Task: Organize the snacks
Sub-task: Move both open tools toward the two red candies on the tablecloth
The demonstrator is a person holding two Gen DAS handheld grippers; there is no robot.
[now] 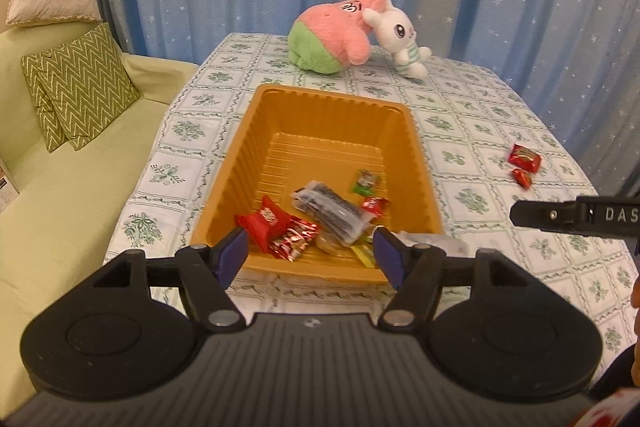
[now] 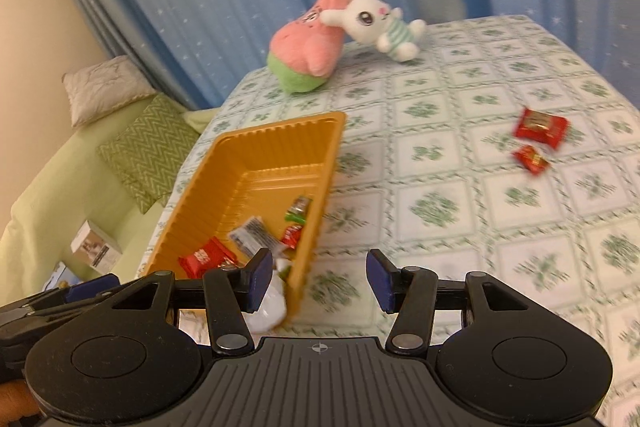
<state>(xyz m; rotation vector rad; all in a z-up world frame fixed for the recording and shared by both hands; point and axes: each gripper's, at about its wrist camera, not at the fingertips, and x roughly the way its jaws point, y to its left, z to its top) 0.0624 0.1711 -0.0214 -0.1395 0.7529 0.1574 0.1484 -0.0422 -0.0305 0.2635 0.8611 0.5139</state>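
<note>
An orange tray (image 1: pixel 280 131) sits on the flowered tablecloth and holds several snacks. Among them are a red packet (image 1: pixel 266 223), a black-and-clear packet (image 1: pixel 332 213) and a small green sweet (image 1: pixel 366 183). My left gripper (image 1: pixel 310 247) hovers open over the tray's near rim, and nothing sits between its blue pads. My right gripper (image 2: pixel 320 267) is open and empty just right of the tray (image 2: pixel 256 151), above bare cloth. Two red packets, a larger one (image 2: pixel 540 125) and a smaller one (image 2: pixel 531 158), lie loose on the table's right side. A white wrapper (image 2: pixel 272 303) lies by the tray's near corner.
A pink-and-green plush (image 1: pixel 332 39) and a white bunny plush (image 1: pixel 400 35) lie at the table's far edge before a blue starred curtain. A green sofa with zigzag cushions (image 1: pixel 80 87) stands left of the table. Small boxes (image 2: pixel 96 247) rest by the sofa.
</note>
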